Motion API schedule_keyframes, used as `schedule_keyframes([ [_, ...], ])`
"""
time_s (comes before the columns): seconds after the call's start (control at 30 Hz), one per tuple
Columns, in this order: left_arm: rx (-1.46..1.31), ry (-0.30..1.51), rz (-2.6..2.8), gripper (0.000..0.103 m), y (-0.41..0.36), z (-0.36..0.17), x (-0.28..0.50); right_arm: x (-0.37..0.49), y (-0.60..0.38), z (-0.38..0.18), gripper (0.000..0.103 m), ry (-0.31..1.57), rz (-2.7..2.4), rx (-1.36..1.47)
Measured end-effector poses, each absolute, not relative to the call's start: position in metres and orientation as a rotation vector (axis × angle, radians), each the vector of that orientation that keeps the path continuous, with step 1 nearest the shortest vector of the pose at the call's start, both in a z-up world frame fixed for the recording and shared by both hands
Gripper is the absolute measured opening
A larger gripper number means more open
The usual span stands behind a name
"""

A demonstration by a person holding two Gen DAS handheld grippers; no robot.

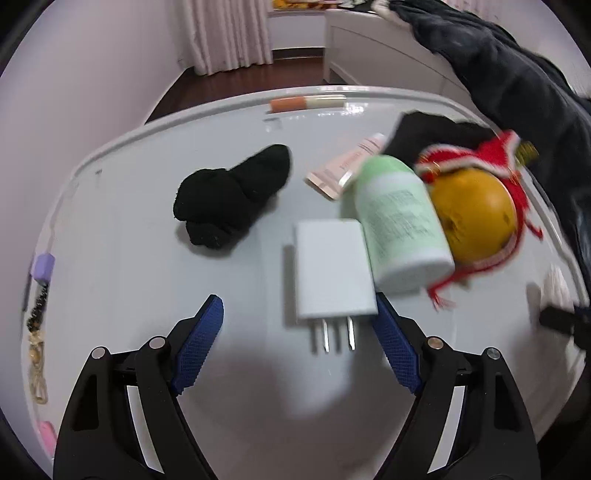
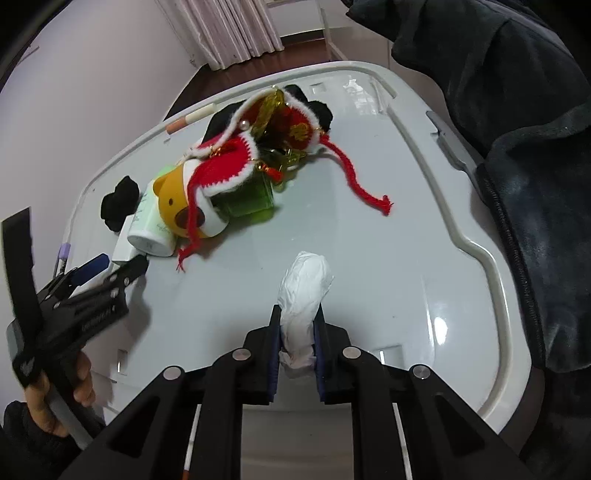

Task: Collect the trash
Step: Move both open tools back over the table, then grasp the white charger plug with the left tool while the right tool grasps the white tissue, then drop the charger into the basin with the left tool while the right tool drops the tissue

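My right tongs [image 2: 297, 345] pinch the crumpled white tissue [image 2: 304, 291] low on the tabletop [image 2: 424, 236]; I'd lift it straight up. My left tongs [image 1: 297, 332] gape wide, empty, over the white charger [image 1: 332, 273], which isn't trash.

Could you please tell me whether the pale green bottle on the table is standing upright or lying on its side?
Lying on its side: the pale green bottle rests lengthwise on the table, flat base facing the camera, between the white charger and the plush toy.

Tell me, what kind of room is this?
Probably a bedroom at home: pale curtains hang to a dark wood floor, a white bed frame stands behind, and a black sock and phone charger lie about.
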State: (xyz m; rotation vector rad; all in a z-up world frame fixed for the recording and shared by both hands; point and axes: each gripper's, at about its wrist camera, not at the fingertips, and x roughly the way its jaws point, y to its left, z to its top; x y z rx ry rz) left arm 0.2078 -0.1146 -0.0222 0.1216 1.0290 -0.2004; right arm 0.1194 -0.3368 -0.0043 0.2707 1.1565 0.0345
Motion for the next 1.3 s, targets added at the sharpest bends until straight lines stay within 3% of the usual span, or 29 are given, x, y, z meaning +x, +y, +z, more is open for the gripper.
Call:
schedule_keyframes([
  [0.13,0.044,1.027,-0.188,0.079,-0.108,-0.026,0.223,0.12,-0.331,-0.001,0.015,1.149,0.062,0.262],
  [0.2,0.069,0.984,-0.223,0.062,-0.113,-0.024,0.221,0.118,-0.325,-0.001,0.015,1.147,0.07,0.243],
  [0.23,0.122,0.951,-0.226,0.04,-0.12,-0.021,0.216,0.118,-0.32,-0.001,0.015,1.14,0.068,0.227],
  [0.57,0.051,0.971,-0.233,0.039,-0.078,0.024,0.143,0.106,-0.293,0.027,0.015,0.993,0.098,0.144],
  [0.8,0.07,0.965,-0.23,0.039,-0.033,0.064,0.035,0.015,-0.254,0.05,0.015,0.949,0.261,0.191],
  [1.03,0.083,1.023,-0.264,0.039,-0.034,0.027,-0.041,-0.066,-0.218,0.043,0.015,1.002,0.315,0.111],
  [1.3,0.081,1.126,-0.294,0.039,-0.04,-0.002,-0.053,-0.102,-0.21,0.007,0.015,1.076,0.255,0.104],
])
